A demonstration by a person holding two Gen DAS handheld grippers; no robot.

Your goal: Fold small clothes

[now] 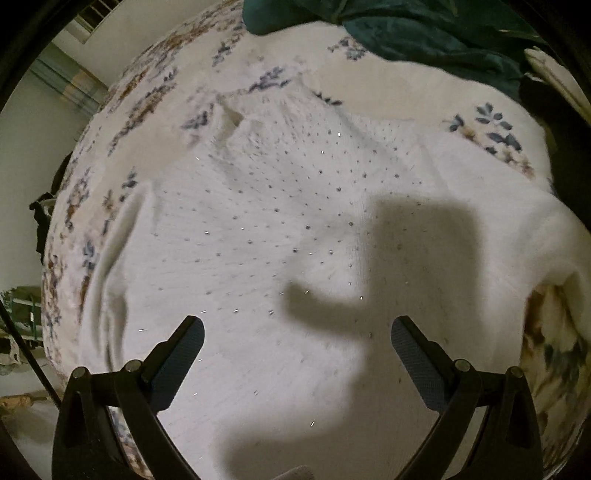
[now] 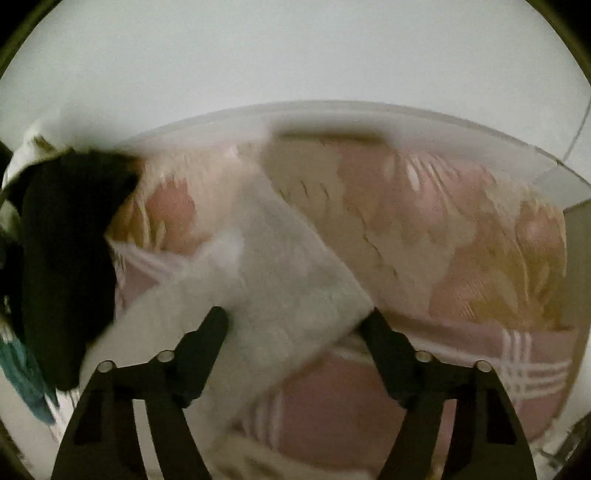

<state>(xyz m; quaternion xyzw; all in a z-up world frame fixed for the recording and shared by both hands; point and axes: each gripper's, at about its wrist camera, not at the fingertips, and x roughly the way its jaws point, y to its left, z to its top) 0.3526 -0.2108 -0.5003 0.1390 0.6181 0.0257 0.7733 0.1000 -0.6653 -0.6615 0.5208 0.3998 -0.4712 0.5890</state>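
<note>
A white knit sweater (image 1: 280, 229) with small dark and shiny specks lies spread on a floral bedspread (image 1: 147, 92) in the left wrist view. My left gripper (image 1: 297, 326) is open above the sweater's lower middle and holds nothing; its shadow falls on the knit. In the right wrist view, a white fuzzy sleeve or edge of the sweater (image 2: 280, 266) runs diagonally between the open fingers of my right gripper (image 2: 297, 319). The view is blurred and I cannot tell if the fingers touch the cloth.
A dark green garment (image 1: 424, 33) lies bunched at the far edge of the bed. A black garment (image 2: 66, 251) sits at the left in the right wrist view, with teal cloth (image 2: 22, 376) below it. A pink patterned blanket (image 2: 461, 258) lies beyond, against a white wall.
</note>
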